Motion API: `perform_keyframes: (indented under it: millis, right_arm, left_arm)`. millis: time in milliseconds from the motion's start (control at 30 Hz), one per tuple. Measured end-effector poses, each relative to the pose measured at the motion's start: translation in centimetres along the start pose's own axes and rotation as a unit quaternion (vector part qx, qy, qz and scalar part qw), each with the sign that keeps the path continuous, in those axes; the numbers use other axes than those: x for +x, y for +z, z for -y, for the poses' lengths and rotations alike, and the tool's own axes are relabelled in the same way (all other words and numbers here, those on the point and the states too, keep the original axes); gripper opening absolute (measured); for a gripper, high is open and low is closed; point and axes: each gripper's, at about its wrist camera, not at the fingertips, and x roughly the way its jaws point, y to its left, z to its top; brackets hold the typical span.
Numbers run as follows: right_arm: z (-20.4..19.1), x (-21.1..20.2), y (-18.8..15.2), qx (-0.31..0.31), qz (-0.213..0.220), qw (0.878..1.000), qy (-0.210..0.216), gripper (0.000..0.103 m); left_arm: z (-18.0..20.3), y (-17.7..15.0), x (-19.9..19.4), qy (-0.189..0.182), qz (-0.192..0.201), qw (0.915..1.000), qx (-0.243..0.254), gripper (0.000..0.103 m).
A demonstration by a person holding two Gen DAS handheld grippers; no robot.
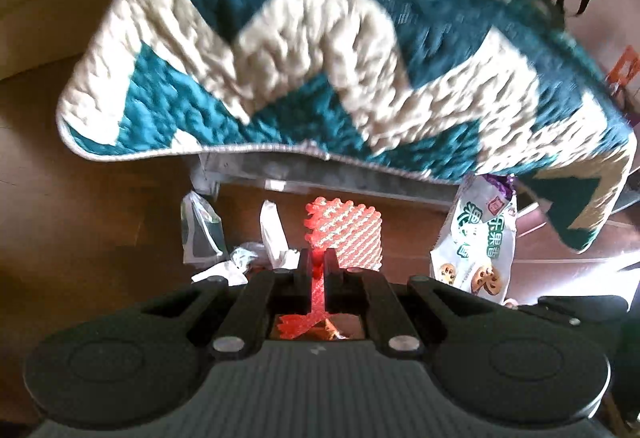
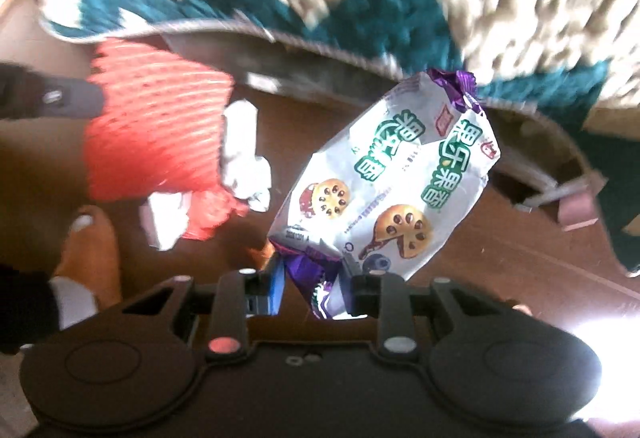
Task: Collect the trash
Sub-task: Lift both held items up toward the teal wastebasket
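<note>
Snack wrapper (image 2: 384, 182) between right jaws

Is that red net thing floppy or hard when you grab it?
Probably soft and floppy: the red net squashes thin where the left gripper pinches it. It likely weighs very little, being full of holes and hanging from one small pinch. It seems unlikely to slip, since its bumpy mesh should catch.

You get strong daylight from the lower right in both views; it blows out the floor (image 2: 600, 318) there. The quilt (image 1: 320, 58) across the top smears with motion blur, worse in the right wrist view. Fisheye bending curves the edges, and the lower corners sink into shadow.
</note>
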Motion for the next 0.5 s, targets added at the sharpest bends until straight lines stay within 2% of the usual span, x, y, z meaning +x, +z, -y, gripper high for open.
perform_keyframes:
  millis: [67,167,500]
  right_arm:
    - [-0.5,-2.8,0.0,-0.014,0.02,1.0,0.009,0.027]
    - [-1.6,-7.1,-0.6,-0.039,0.06,0.997,0.015,0.027]
    - [-4.8,-18.2,-1.1,-0.082,0.189,0.979,-0.004,0.027]
  left_arm:
    - [-0.2,-0.1,-2.0,-0.012,0.01,0.9998,-0.013,0.005]
    - [0.1,-0.6,-5.0,-0.016,0.03,0.9994,-0.007,0.005]
    - [0.2,-1.3,-13.7,-0.021,0.109,0.9938,-0.008,0.005]
